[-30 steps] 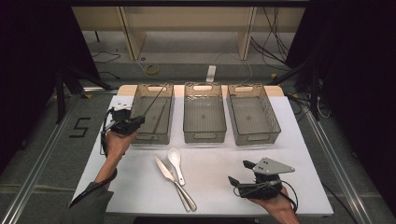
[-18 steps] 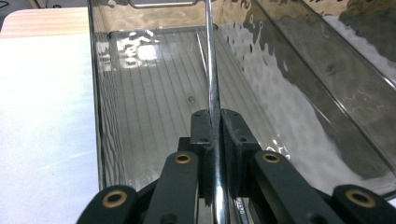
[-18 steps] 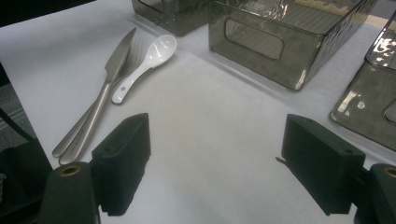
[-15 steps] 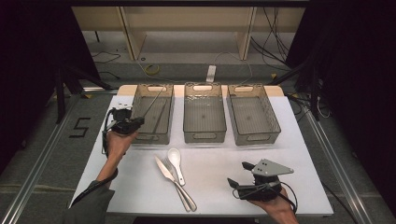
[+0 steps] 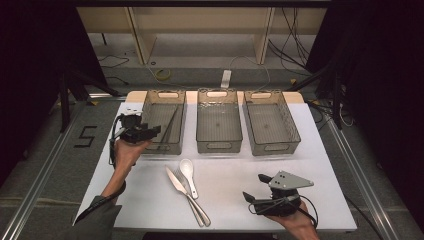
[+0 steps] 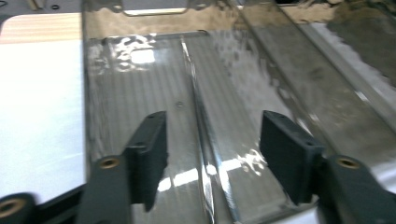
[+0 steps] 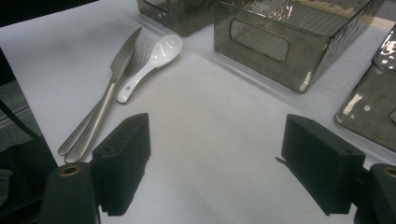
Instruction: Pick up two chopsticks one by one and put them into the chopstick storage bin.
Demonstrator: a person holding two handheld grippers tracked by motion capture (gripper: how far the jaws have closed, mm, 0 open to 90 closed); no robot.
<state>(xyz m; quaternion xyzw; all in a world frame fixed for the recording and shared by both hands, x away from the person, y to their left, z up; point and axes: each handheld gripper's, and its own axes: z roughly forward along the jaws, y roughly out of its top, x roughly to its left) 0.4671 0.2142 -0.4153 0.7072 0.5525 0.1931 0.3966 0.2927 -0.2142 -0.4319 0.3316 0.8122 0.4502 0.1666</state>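
The left gripper [image 5: 150, 131] hovered over the near end of the left bin [image 5: 176, 146], at ten o'clock on the white table [image 5: 150, 200]. Its jaws had just been opening and stood apart, with a chopstick [image 6: 198, 121] lying free on the bin floor between them, untouched. At five o'clock, the right gripper [image 5: 254, 187] rested with jaws wide and empty over bare tabletop. A knife [image 5: 176, 184], fork [image 5: 192, 201] and white spoon [image 5: 188, 171] lay at six o'clock, the middle bin [image 5: 218, 146] and right bin [image 5: 271, 147] beyond.

Counted on the table: three clear plastic bins [image 5: 220, 131], one knife [image 5: 176, 183], one fork [image 5: 194, 206], one white spoon [image 5: 188, 170], one pair of chopsticks [image 5: 170, 126].
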